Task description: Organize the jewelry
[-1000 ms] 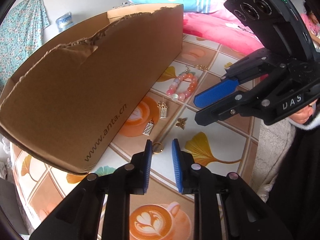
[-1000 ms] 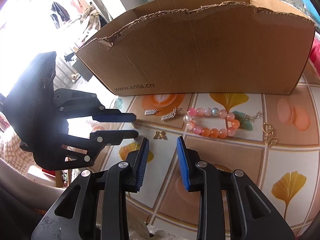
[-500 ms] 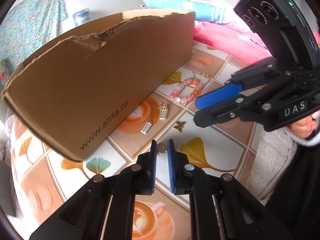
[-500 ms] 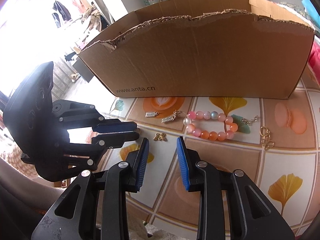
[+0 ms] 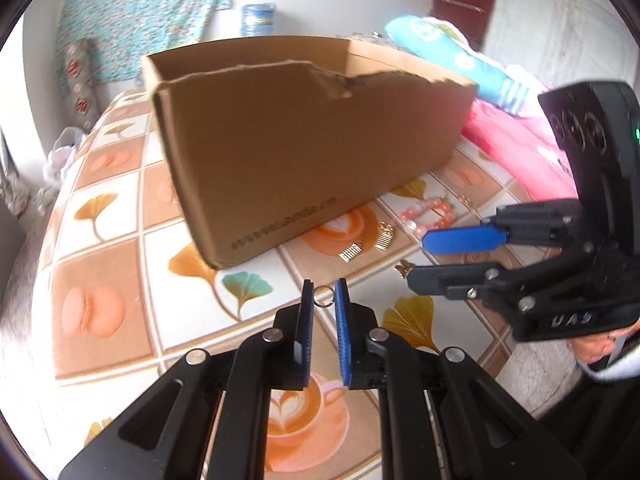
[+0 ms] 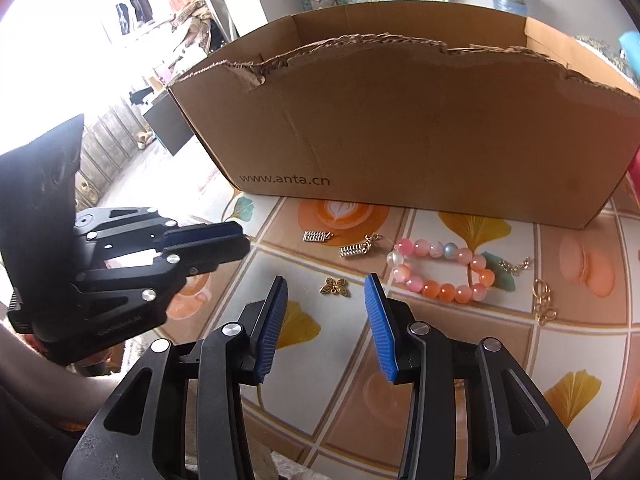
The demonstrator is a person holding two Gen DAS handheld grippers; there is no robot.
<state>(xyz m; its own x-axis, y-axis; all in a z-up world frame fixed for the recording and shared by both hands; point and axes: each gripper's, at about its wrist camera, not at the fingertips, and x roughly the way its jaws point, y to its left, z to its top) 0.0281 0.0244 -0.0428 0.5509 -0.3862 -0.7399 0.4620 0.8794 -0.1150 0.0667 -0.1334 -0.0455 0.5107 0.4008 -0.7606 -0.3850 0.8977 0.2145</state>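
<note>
Left gripper (image 5: 324, 298): clamped on small gold ring (image 5: 322, 297); keep the pinch, carry over torn brown cardboard box (image 5: 304, 152).
Right gripper (image 6: 326, 296): jaws apart, just widened, empty, brass butterfly charm (image 6: 335, 287) ahead.

Likely a home bedroom, pillows (image 5: 452, 56), hanging clothes (image 6: 132, 4), floral curtain (image 5: 148, 12)

Brown cardboard box (image 6: 420, 128), pink-and-orange bead bracelet (image 6: 440, 272), gold butterfly charm (image 6: 335, 287), tablecloth (image 6: 500, 360) patterned with ginkgo leaves.

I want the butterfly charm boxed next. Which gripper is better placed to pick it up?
Right. The right gripper is open with the butterfly charm just ahead of its fingertips; the left gripper is shut on a small gold ring.
</note>
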